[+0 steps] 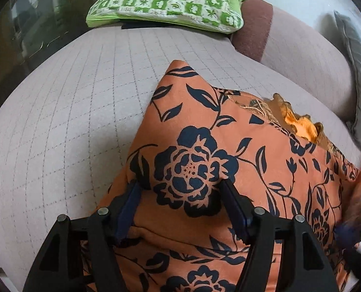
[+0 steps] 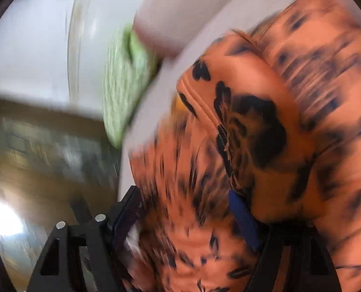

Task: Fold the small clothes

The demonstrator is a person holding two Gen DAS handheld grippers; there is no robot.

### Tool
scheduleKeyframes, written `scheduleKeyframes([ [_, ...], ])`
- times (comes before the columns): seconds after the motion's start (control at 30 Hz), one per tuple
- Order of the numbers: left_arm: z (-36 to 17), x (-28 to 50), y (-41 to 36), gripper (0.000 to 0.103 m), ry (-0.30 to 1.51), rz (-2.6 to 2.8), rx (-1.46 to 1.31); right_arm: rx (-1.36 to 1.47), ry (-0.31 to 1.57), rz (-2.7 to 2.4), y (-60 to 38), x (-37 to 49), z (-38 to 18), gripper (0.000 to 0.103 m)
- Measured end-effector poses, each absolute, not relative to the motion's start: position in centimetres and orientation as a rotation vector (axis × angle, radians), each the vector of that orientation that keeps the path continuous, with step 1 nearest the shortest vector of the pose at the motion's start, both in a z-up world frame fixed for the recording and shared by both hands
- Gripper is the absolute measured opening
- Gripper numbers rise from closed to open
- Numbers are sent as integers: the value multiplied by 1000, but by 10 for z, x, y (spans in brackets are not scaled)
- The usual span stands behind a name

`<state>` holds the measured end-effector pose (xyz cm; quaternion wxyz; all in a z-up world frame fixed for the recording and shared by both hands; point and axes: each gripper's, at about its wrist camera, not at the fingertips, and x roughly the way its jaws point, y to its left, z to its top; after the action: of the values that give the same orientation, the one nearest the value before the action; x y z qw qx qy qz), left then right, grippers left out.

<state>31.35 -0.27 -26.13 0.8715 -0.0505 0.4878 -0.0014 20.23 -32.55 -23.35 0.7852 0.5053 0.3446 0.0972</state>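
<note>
An orange garment with a dark blue flower print (image 1: 229, 160) lies partly folded on a quilted pinkish sofa seat (image 1: 71, 112). Its gold-trimmed neckline (image 1: 299, 121) shows at the right. My left gripper (image 1: 180, 189) is open, its fingers spread over the garment's near part with cloth between them. In the blurred right wrist view the same garment (image 2: 265, 121) fills the right side. My right gripper (image 2: 185, 202) has its fingers wide apart with a bunched fold of cloth between them. Its tip also shows in the left wrist view (image 1: 350, 231) at the garment's right edge.
A green and white checked pillow (image 1: 170, 2) lies at the far end of the sofa, blurred in the right wrist view (image 2: 122, 85). A brown and pink backrest cushion (image 1: 277, 34) runs along the right. A grey cushion (image 1: 358, 73) stands at the far right. A wooden floor (image 2: 34, 170) lies beyond the sofa edge.
</note>
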Motion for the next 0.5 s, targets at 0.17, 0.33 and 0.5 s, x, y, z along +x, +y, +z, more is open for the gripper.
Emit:
scheduleKeyframes([
  [0.17, -262, 313, -6, 69, 1022, 14, -99, 1216, 384, -99, -418, 134, -207, 78],
  [0.33, -254, 307, -9, 69, 993, 39, -92, 1206, 499, 4, -402, 148, -212, 78],
  [0.5, -257, 309, -5, 69, 1002, 88, -53, 1177, 645, -111, -397, 162, -228, 78],
])
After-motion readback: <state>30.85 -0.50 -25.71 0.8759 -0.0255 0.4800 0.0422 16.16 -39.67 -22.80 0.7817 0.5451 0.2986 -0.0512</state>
